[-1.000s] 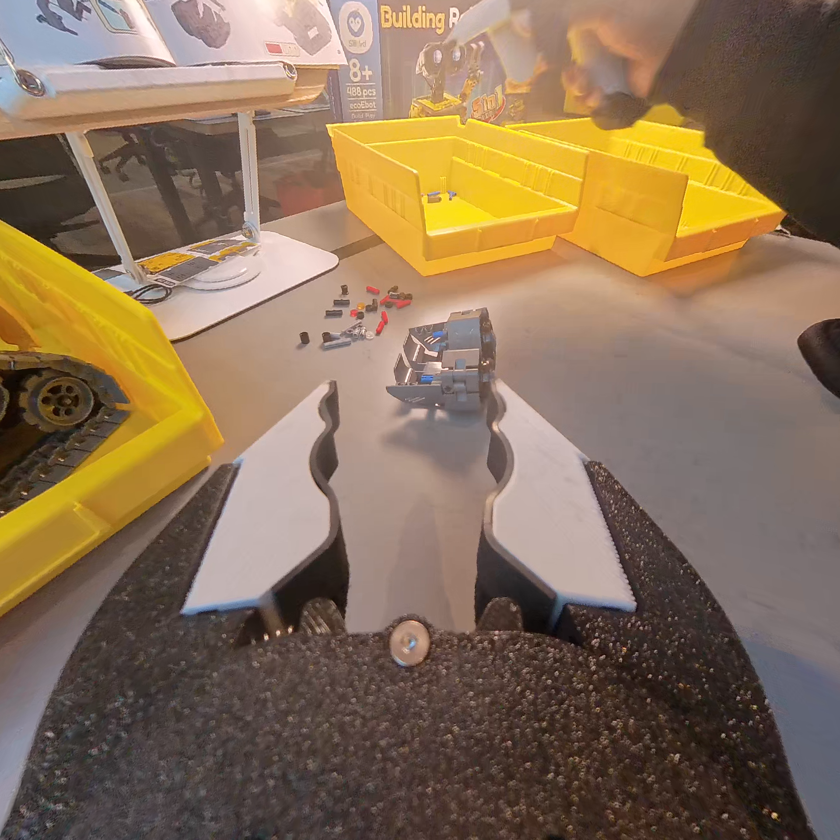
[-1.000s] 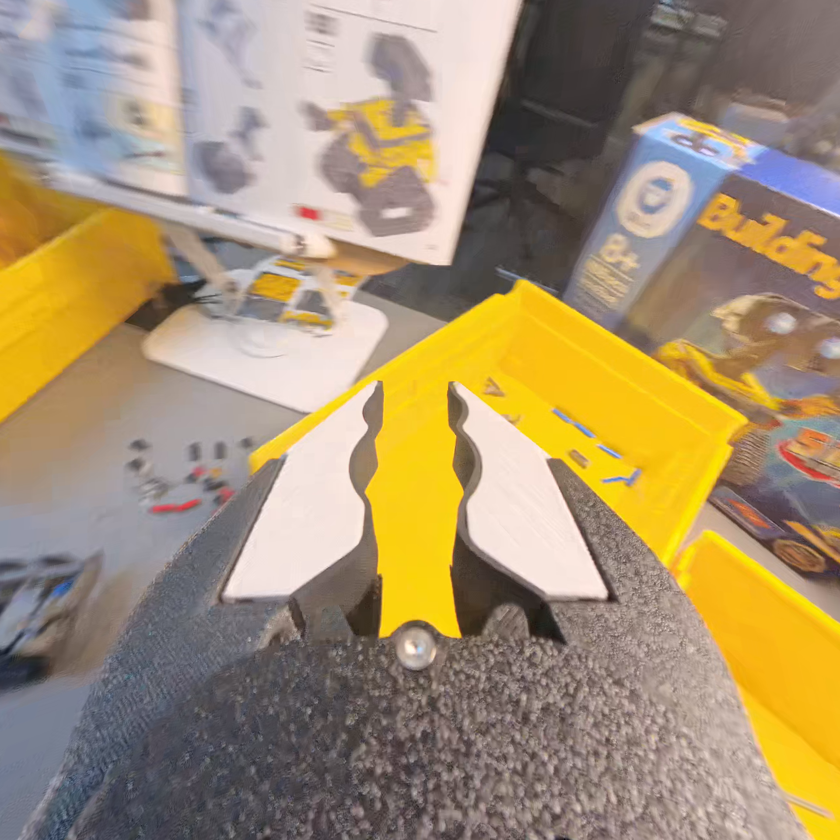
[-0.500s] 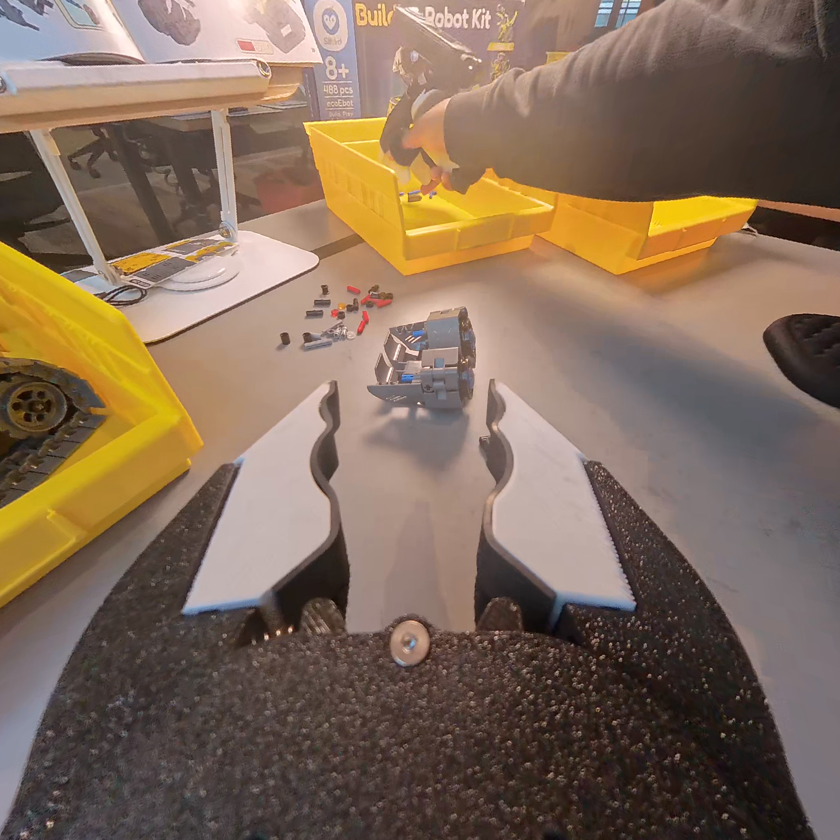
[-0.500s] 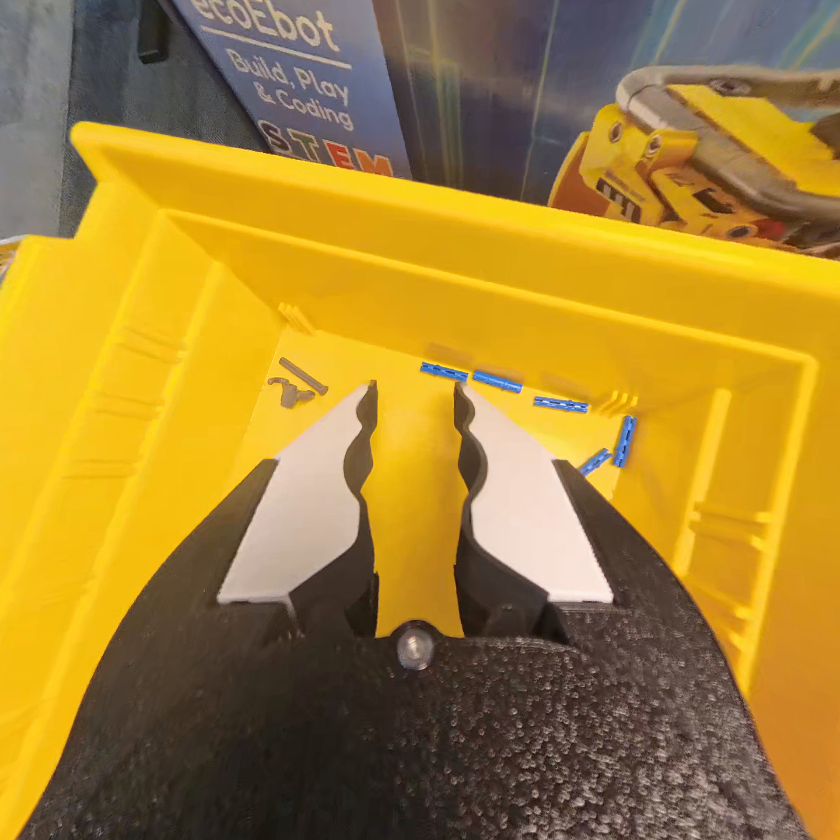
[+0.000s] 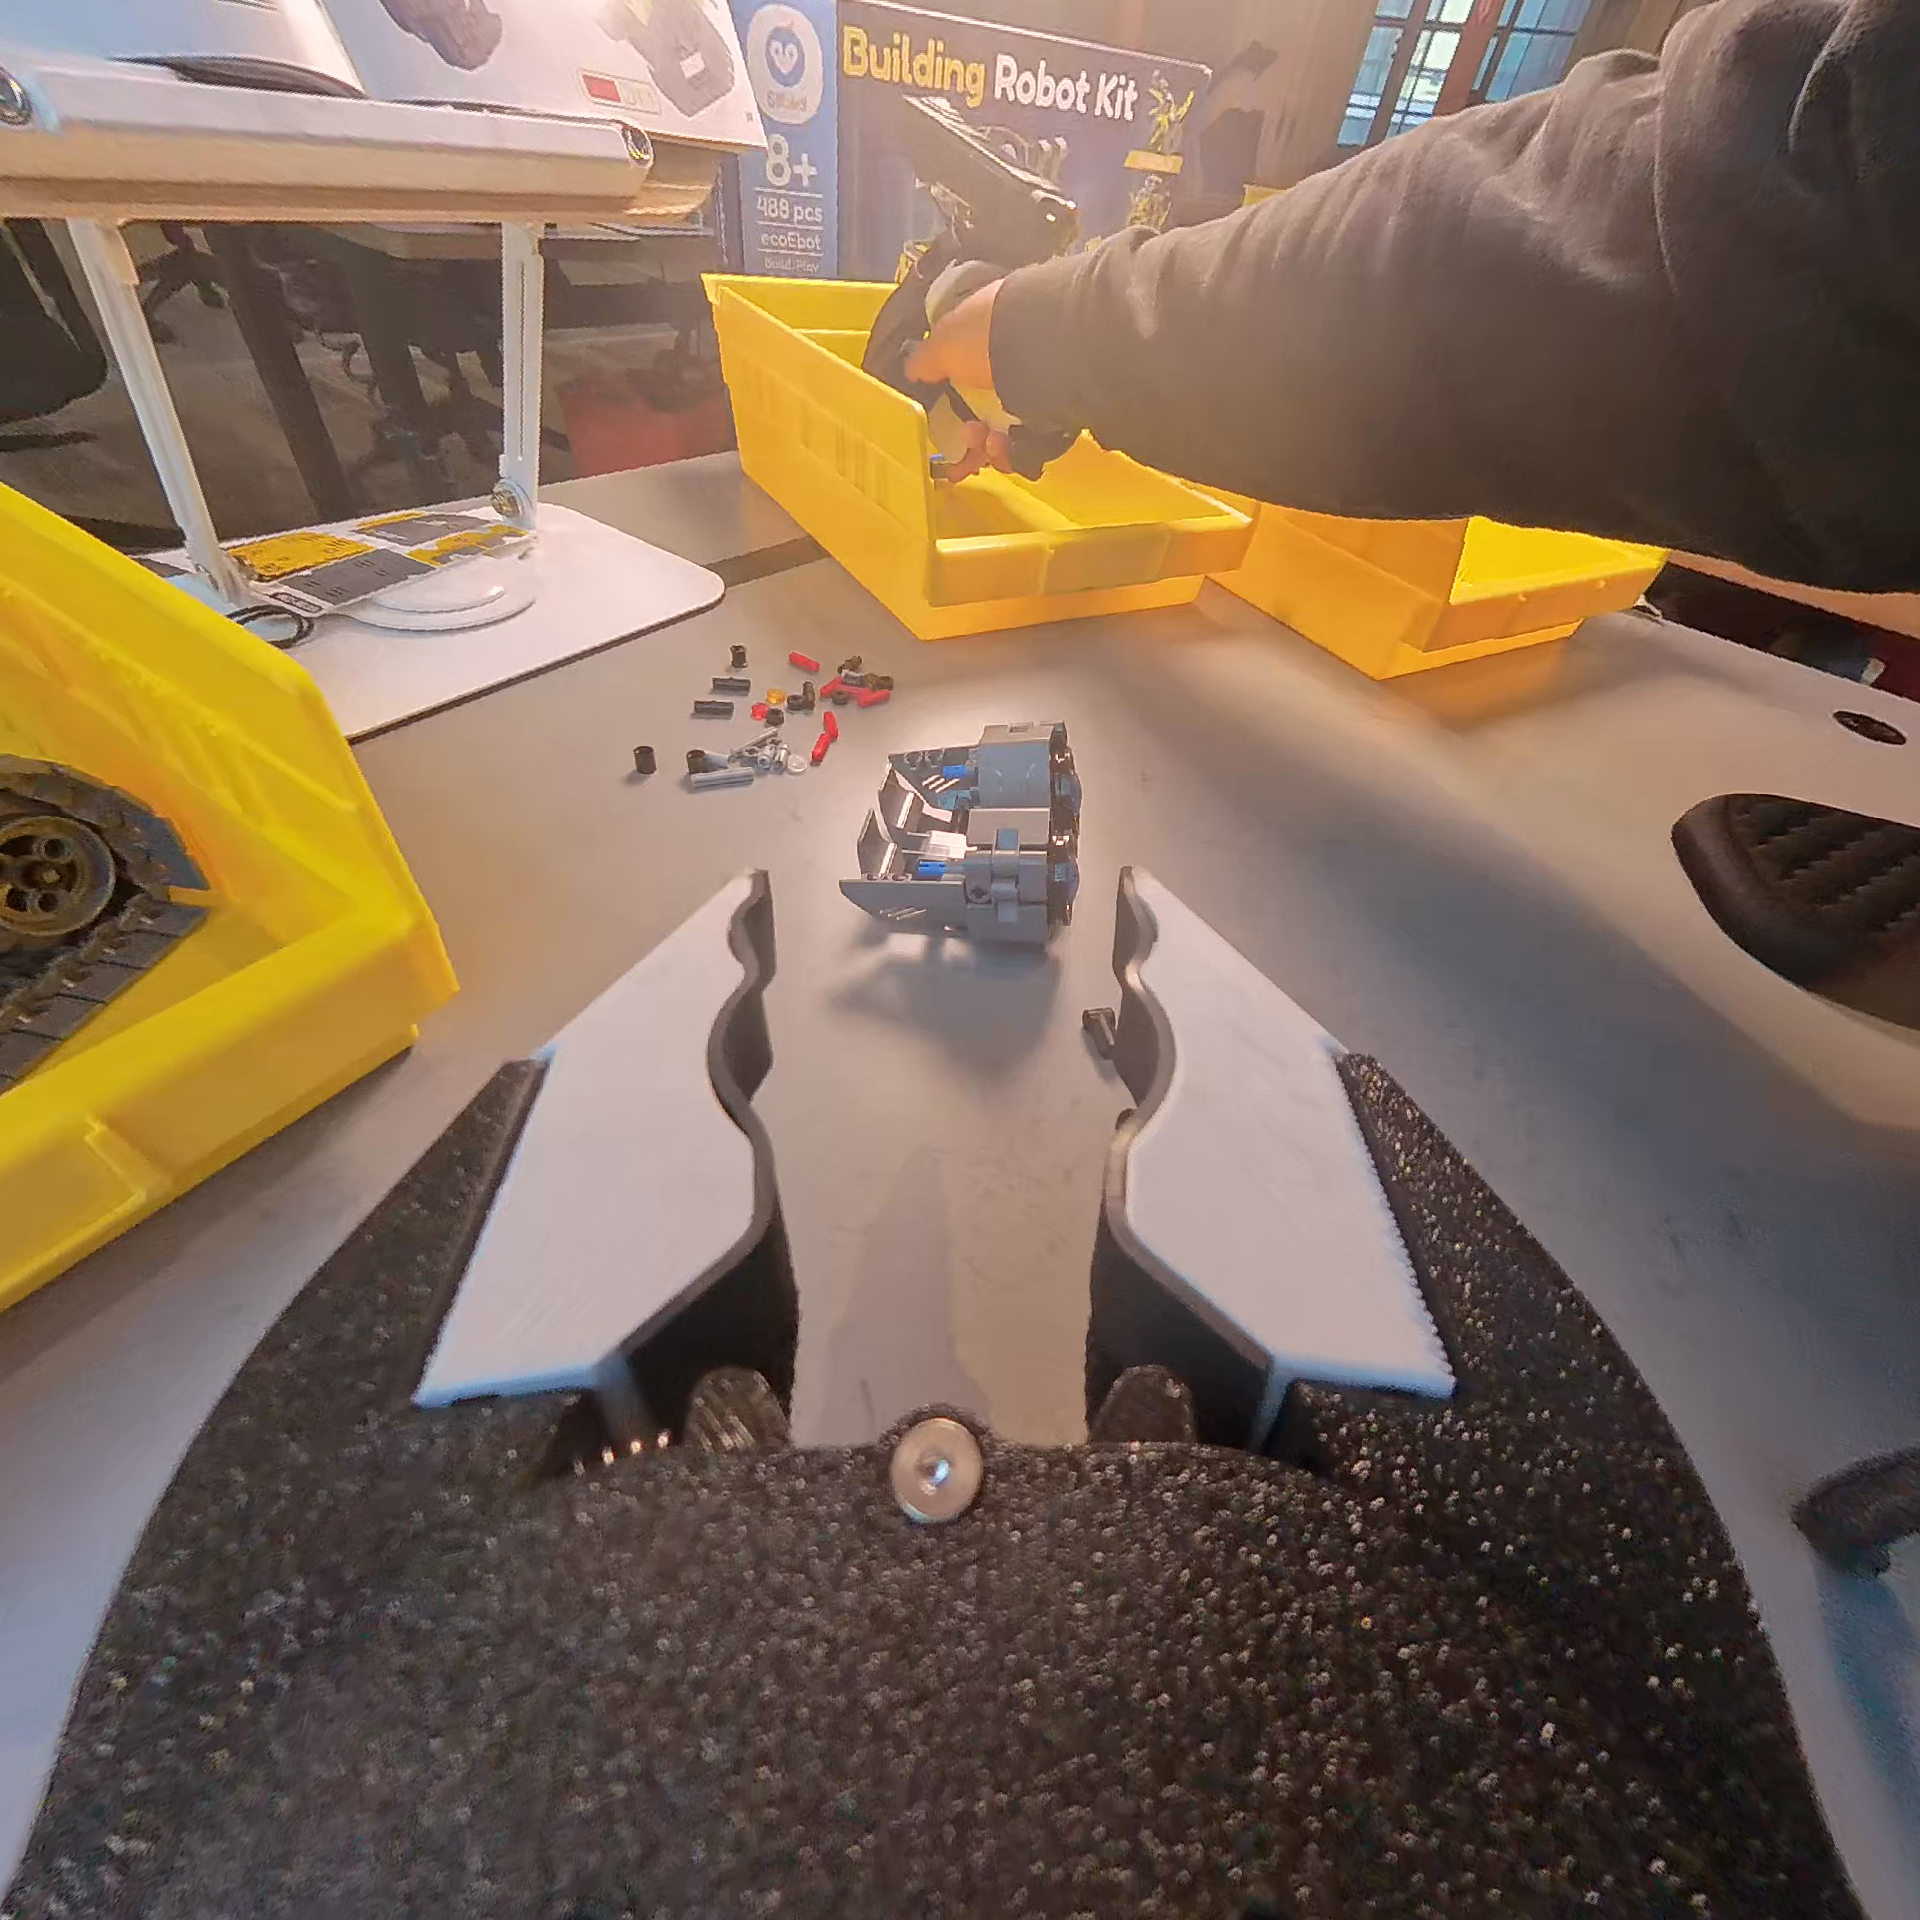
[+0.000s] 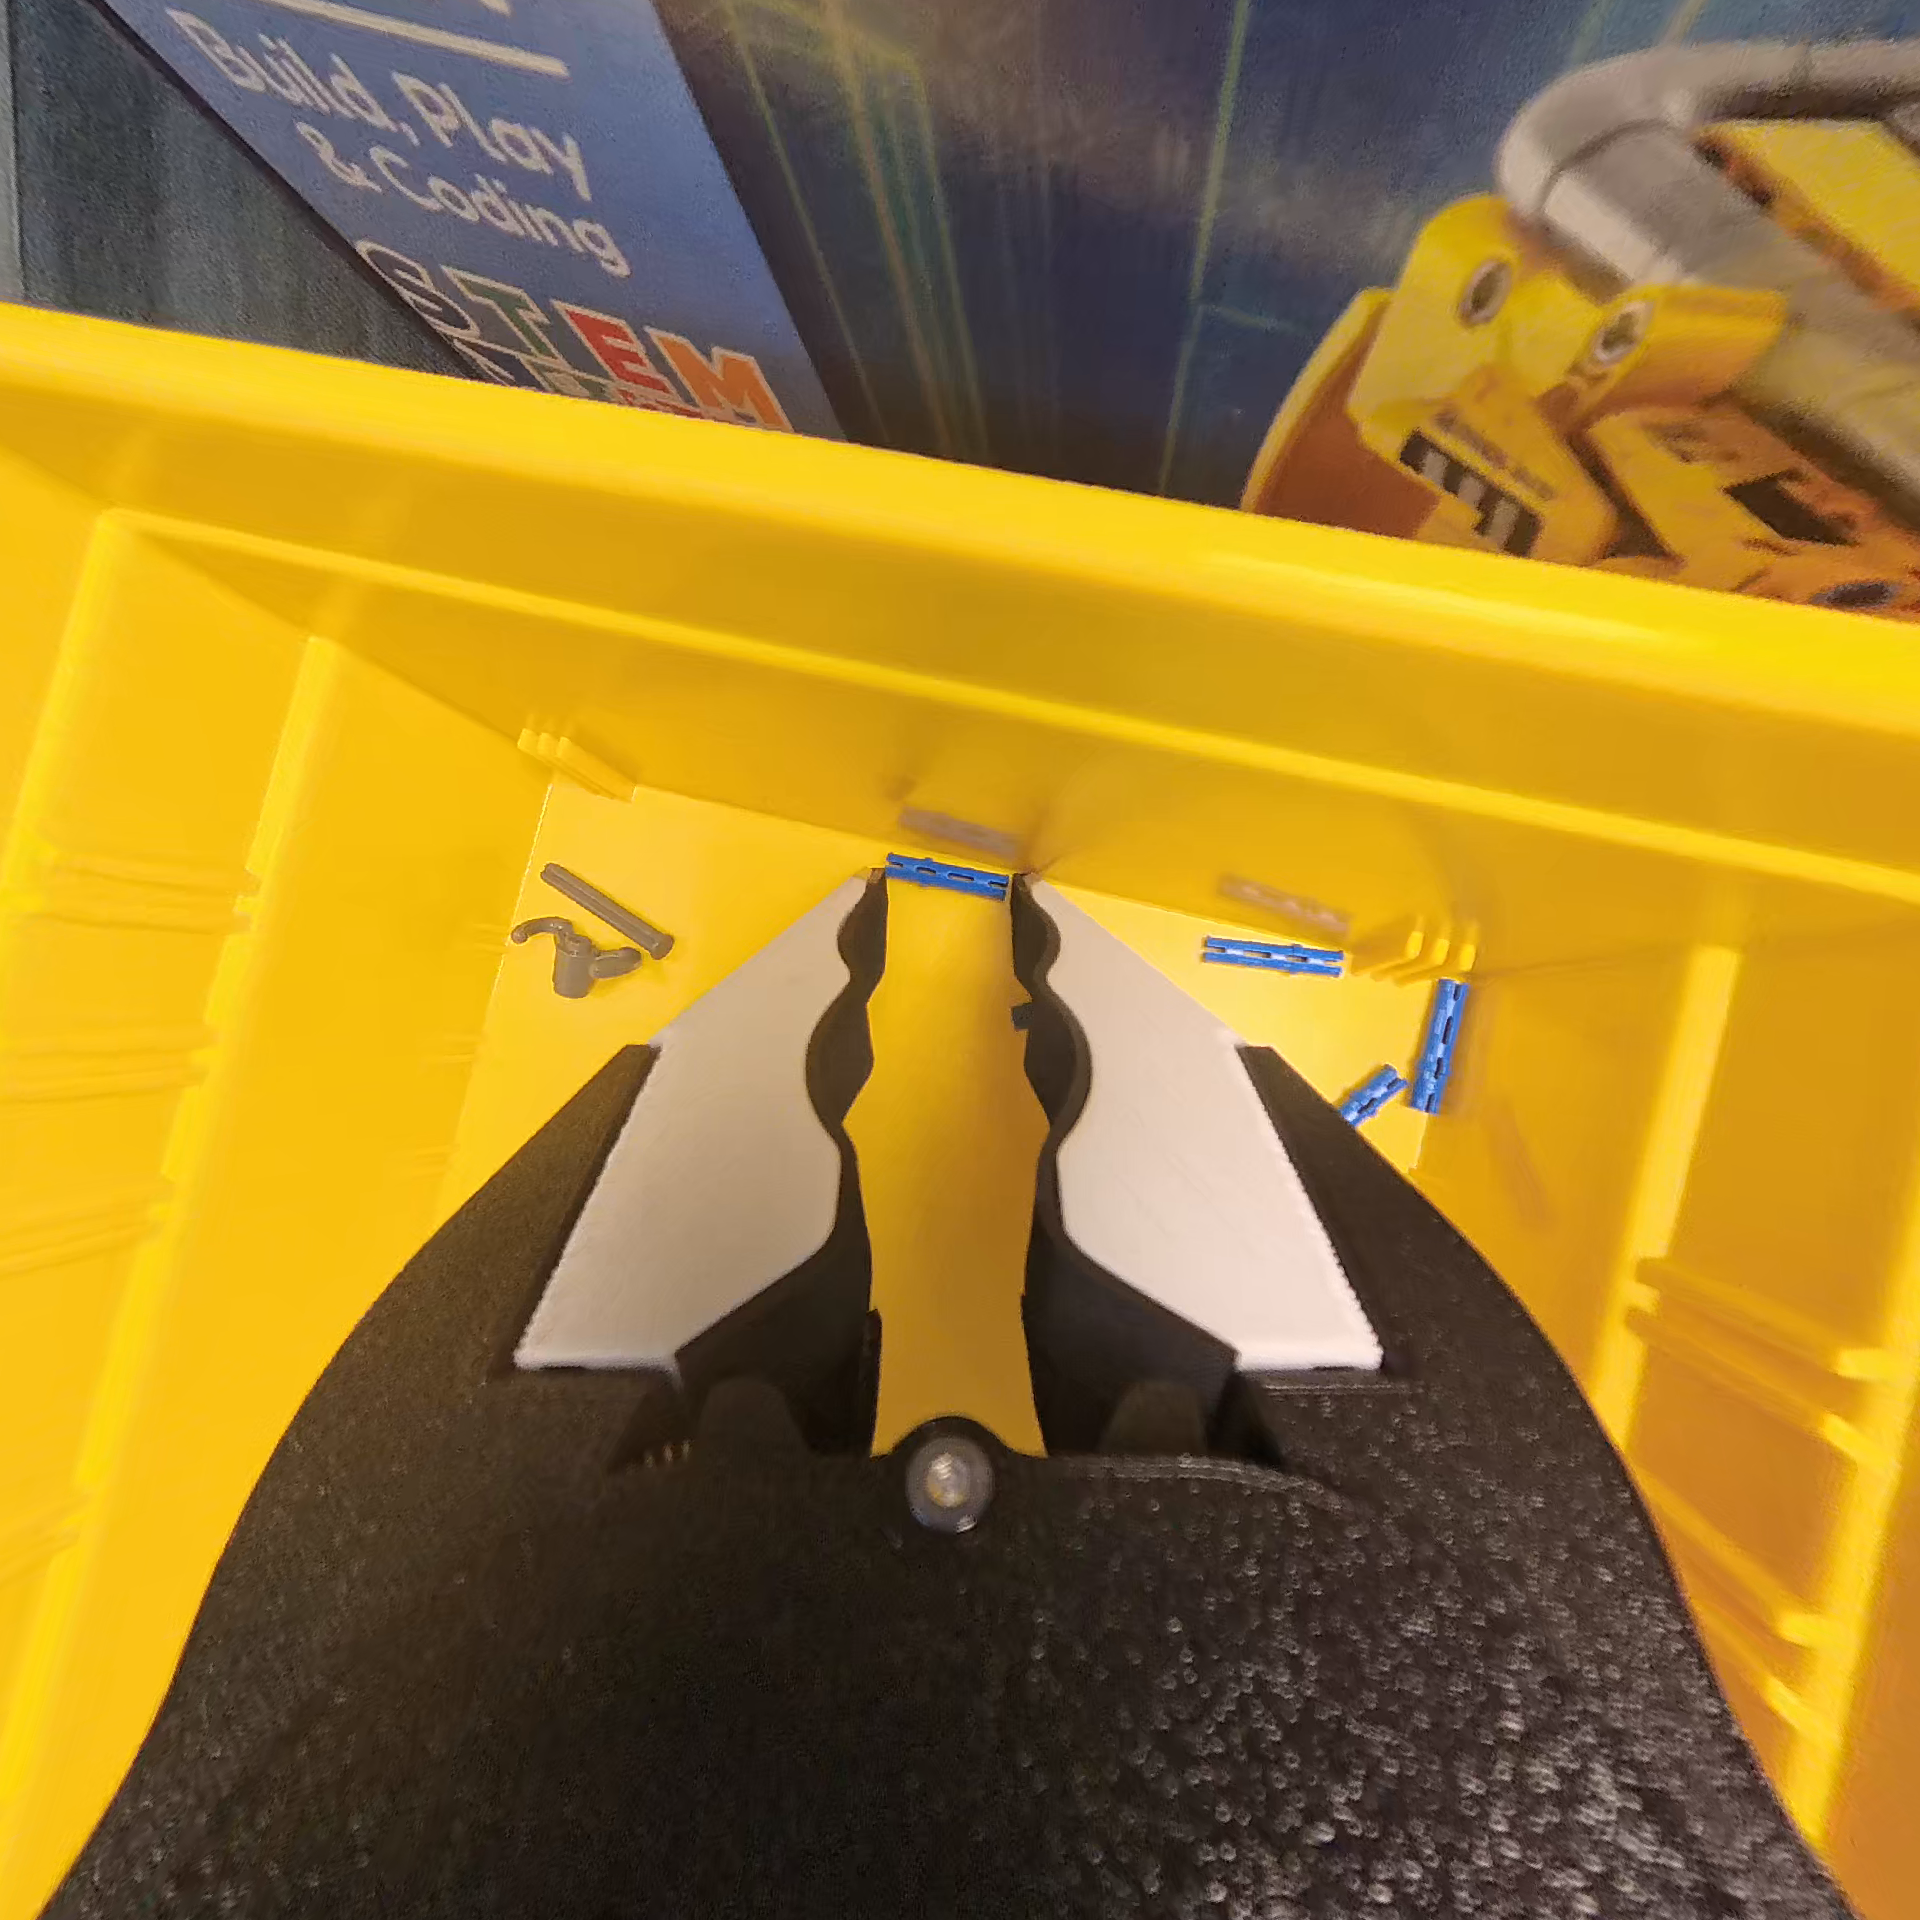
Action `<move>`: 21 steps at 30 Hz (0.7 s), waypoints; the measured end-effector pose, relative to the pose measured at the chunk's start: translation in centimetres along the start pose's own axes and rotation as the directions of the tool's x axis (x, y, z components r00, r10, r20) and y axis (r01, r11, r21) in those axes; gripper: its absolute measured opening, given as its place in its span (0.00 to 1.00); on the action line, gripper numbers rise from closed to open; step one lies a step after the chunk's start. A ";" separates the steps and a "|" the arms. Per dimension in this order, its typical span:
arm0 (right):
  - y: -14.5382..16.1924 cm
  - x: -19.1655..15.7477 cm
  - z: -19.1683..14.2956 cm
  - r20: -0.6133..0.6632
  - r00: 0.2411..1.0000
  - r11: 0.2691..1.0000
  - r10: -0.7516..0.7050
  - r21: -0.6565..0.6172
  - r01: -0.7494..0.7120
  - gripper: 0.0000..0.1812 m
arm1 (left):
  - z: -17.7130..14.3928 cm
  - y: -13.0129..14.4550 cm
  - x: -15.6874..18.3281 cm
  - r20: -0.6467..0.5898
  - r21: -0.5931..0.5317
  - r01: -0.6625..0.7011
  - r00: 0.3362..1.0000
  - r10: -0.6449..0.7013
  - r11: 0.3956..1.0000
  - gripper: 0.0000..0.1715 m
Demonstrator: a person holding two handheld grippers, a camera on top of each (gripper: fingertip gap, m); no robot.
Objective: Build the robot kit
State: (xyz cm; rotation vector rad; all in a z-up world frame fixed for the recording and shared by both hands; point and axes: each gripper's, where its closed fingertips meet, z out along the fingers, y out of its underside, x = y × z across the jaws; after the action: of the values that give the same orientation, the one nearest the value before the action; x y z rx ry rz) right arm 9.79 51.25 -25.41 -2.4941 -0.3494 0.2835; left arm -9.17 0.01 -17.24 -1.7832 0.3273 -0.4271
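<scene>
My left gripper (image 5: 943, 894) is open and empty, low over the grey table, just short of a grey and black brick assembly (image 5: 971, 850). A small black piece (image 5: 1097, 1025) lies by its right finger. My right gripper (image 6: 948, 883) is open, reaching down into a yellow bin (image 6: 935, 582). Its fingertips straddle a blue pin (image 6: 948, 873) lying on the bin floor by the far wall. More blue pins (image 6: 1273, 956) lie to the right, and two grey pieces (image 6: 582, 940) to the left. In the left wrist view the right gripper (image 5: 966, 353) shows inside that bin (image 5: 831, 436), held by a hand in a dark sleeve.
Loose small black, red and grey parts (image 5: 774, 717) lie beyond the assembly. A yellow bin with a tracked wheel unit (image 5: 208, 831) stands at left. A white stand with an instruction booklet (image 5: 436, 582), a second yellow bin (image 5: 1455, 603), a blue kit box (image 5: 935, 135) and a black pad (image 5: 1808, 894) surround them. Spacing between my two grippers at the tips: around 55 centimetres. The small black piece (image 5: 1097, 1025) is closer to my left gripper, around 10 centimetres from its tips; the right tips are 50 centimetres off.
My right gripper has dropped deeper into the yellow bin until its tips bracket a blue pin. My left gripper has pulled back slightly from the assembly, still open.
</scene>
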 end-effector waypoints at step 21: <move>0.1 -0.5 -2.2 0.027 0.989 0.985 -0.147 0.100 0.143 0.00 | 0.3 0.6 0.0 -0.001 -0.023 -0.002 1.000 0.002 1.000 0.38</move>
State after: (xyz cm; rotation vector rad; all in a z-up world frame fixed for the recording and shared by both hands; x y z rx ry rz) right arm 9.96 49.87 -23.69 -2.3559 -0.5164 0.2772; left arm -9.07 0.13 -17.92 -1.8052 0.3356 -0.4244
